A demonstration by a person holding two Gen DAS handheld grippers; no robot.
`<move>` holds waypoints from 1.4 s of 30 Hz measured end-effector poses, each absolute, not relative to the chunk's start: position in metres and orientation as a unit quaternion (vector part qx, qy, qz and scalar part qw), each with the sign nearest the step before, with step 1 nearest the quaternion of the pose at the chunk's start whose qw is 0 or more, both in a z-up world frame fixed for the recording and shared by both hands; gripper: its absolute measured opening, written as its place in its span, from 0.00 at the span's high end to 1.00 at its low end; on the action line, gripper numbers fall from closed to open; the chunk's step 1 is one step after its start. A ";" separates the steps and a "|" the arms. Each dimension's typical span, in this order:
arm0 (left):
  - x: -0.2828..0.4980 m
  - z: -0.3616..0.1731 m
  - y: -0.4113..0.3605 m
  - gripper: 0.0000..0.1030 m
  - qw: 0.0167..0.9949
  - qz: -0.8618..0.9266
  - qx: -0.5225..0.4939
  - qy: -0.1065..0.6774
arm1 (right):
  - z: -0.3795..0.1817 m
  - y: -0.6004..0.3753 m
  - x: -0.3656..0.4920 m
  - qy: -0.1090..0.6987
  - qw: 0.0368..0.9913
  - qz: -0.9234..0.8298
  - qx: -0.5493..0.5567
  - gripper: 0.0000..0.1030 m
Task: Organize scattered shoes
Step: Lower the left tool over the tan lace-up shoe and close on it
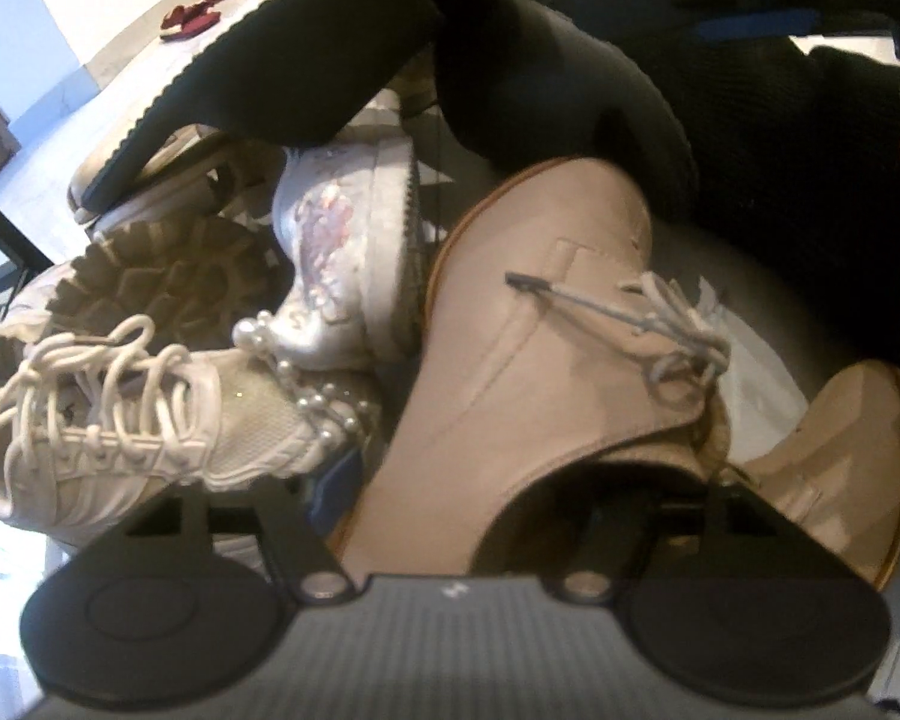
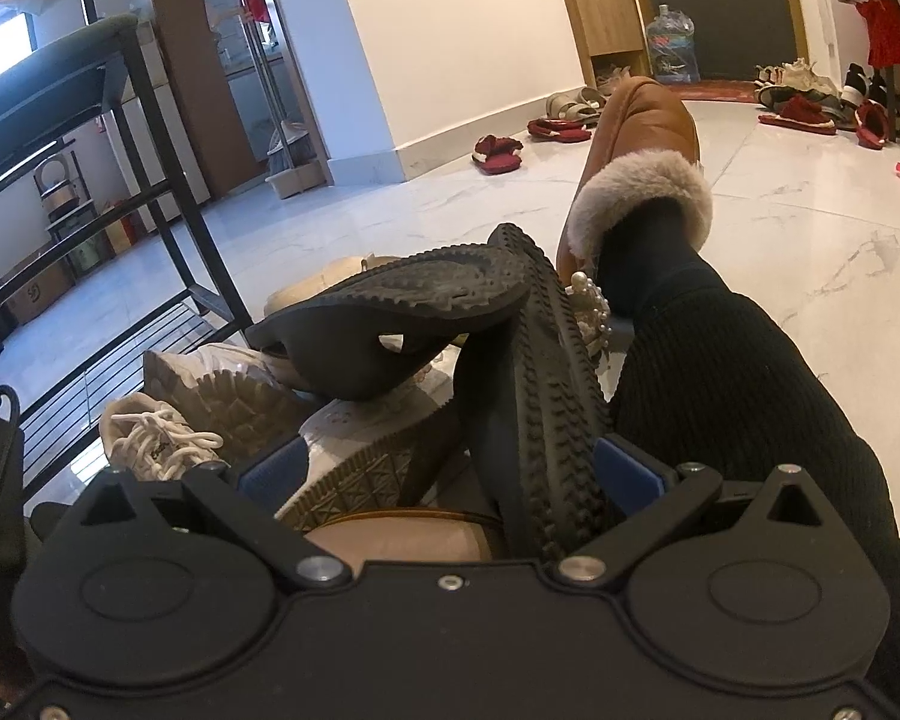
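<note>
White marble floor carries a pile of shoes beside a black metal rack. In the pile's front lies a beige laced shoe; the left gripper has its jaws partly closed about its heel, though whether they press it is hidden. Right gripper clamps a black ridged sole. A white sneaker lies left of the beige shoe.

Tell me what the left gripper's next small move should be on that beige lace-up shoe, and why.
Probably squeeze the left gripper fully onto the beige lace-up shoe before lifting. Its fingers straddle the shoe's side wall, one outside and one in the opening, but a firm pinch isn't evident, and the white sneaker crowds close beside it.
</note>
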State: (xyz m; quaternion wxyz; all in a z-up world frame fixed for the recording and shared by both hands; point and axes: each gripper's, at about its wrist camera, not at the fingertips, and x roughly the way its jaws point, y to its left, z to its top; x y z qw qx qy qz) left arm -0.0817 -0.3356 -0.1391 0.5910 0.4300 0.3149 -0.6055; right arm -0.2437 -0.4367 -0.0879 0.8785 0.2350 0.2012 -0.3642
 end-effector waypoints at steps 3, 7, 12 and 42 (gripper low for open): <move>-0.085 -0.136 -0.325 0.55 0.596 -0.613 0.411 0.316 | -0.088 -0.437 -0.244 0.201 0.878 -0.365 0.235 0.00; -0.074 -0.125 -0.301 0.72 0.625 -0.615 0.321 0.356 | -0.088 -0.436 -0.245 0.201 0.877 -0.366 0.235 0.00; -0.055 -0.123 -0.264 0.74 0.682 -0.571 0.198 0.411 | -0.089 -0.436 -0.246 0.201 0.877 -0.368 0.235 0.00; -0.054 -0.158 -0.321 0.61 0.633 -0.564 0.320 0.424 | -0.093 -0.441 -0.247 0.209 0.871 -0.367 0.250 0.00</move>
